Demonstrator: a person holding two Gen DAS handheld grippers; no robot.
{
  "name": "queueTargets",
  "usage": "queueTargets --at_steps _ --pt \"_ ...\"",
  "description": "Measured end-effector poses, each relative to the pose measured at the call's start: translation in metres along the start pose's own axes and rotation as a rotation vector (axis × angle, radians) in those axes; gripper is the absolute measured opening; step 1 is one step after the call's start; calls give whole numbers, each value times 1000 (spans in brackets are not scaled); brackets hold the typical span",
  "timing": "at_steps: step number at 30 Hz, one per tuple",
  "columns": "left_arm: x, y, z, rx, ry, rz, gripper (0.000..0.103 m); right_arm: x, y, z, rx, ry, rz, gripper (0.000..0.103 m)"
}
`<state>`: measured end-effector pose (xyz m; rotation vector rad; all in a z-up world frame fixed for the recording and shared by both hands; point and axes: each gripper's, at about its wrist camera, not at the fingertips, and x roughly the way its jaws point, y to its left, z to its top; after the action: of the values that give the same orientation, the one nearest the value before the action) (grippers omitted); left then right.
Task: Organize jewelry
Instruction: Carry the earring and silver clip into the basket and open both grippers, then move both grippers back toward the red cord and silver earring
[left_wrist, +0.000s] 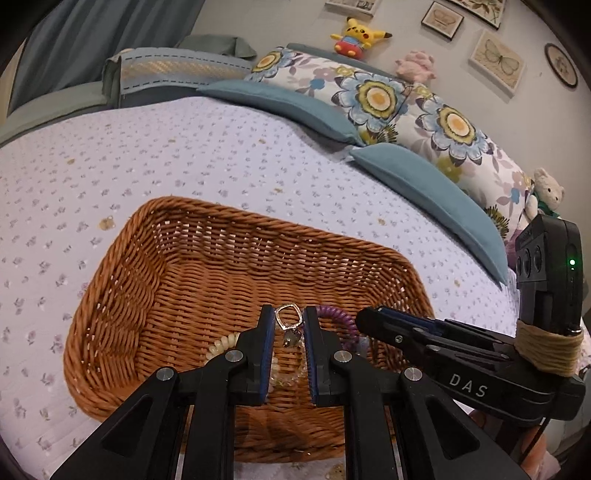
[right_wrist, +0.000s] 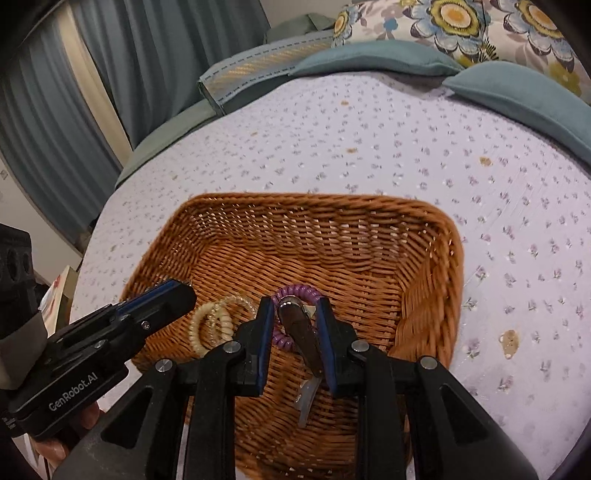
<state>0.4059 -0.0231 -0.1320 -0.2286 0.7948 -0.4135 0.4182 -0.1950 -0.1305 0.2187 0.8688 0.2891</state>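
Resting on a floral bedspread (left_wrist: 184, 155) as the collecting point, a wicker basket (left_wrist: 122, 295) holds cream (right_wrist: 210, 325) and purple coil bands (right_wrist: 295, 291) near its front wall, while the left gripper (left_wrist: 289, 325) pinches a silver earring (left_wrist: 286, 317) and the right gripper (right_wrist: 295, 317) clamps a brown hair clip (right_wrist: 299, 332) above it, seemingly for dropping in.

Basket (right_wrist: 436, 266) on bedspread (right_wrist: 369, 140), coil ties (right_wrist: 212, 325) inside near front, pillows (left_wrist: 424, 184) behind.
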Motion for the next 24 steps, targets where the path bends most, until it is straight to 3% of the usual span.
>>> queueTargets --at_steps 6,8,12,24 --pt "6 1 -3 -1 23 1 16 7 2 -2 -7 23 -14 28" --pt "4 3 -3 -10 31 -37 18 4 0 -1 3 20 0 28" --pt "-13 2 -3 -2 -3 -22 45 -11 -2 -1 10 -3 17 28" --pt "-102 -14 -23 4 -77 -54 45 -102 12 -34 -4 -77 65 28"
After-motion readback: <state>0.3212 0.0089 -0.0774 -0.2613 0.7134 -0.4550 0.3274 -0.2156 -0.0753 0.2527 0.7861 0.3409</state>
